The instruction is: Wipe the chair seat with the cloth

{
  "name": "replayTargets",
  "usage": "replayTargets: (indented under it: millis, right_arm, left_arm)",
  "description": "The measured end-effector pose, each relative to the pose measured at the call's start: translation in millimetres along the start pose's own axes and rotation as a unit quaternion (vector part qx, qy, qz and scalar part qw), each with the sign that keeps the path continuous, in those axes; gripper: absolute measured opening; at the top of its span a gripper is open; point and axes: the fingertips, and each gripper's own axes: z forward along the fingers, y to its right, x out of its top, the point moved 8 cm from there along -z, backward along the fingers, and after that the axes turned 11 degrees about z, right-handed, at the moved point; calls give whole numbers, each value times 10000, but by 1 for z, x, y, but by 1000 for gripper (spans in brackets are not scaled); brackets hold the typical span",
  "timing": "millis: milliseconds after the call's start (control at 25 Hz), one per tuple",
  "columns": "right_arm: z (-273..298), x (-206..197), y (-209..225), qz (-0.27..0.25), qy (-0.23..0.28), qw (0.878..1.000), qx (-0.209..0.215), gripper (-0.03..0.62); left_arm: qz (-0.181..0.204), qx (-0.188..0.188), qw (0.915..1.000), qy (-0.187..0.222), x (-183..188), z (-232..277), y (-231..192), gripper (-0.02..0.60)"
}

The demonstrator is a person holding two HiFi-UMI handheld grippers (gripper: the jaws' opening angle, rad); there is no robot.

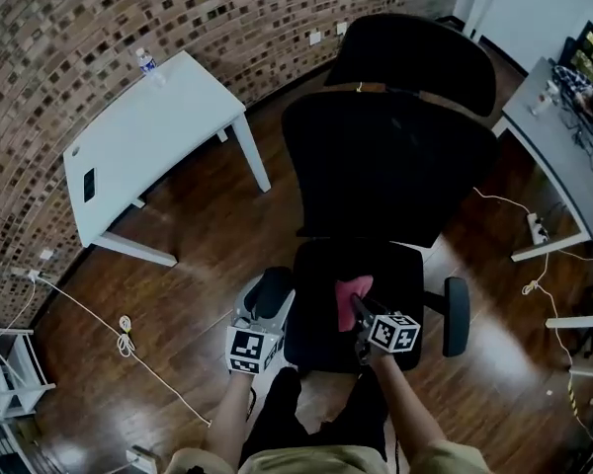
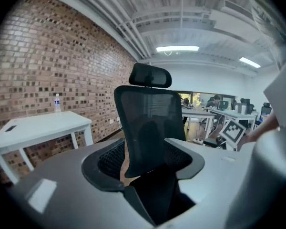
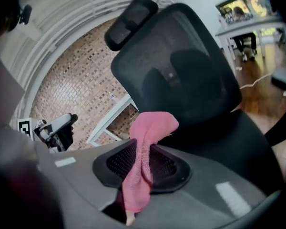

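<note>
Right gripper (image 1: 362,311): jaws clamped on the pink cloth (image 3: 142,168), whose free end sticks up past the pads.
Cloth position: over the middle of the black chair seat (image 1: 316,314); contact with it is unclear.
Left gripper (image 1: 260,309): jaws spread, nothing between them, beside the near armrest (image 1: 273,286).
Mesh backrest (image 1: 385,166): upright, facing both grippers.

Left claw (image 2: 148,173) apart (empty), right claw (image 3: 142,165) clamped.
</note>
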Motion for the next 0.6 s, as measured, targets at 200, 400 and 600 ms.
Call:
replayTargets:
  millis: [200,400,600]
  right_arm:
    - [118,-6,46,34,-541,9984,185,86]
    - [232,-28,61,293,-637,9975,-20,86]
    - [284,-67,66,250,-973,9949,95,83]
  left_arm:
    - [-39,-64,9992,-401,-31,40,-11,229]
    - [-229,-324,9987,-308,-42,68,-25,224]
    - [-119,-163,9985,-516,-61,61,-45,209]
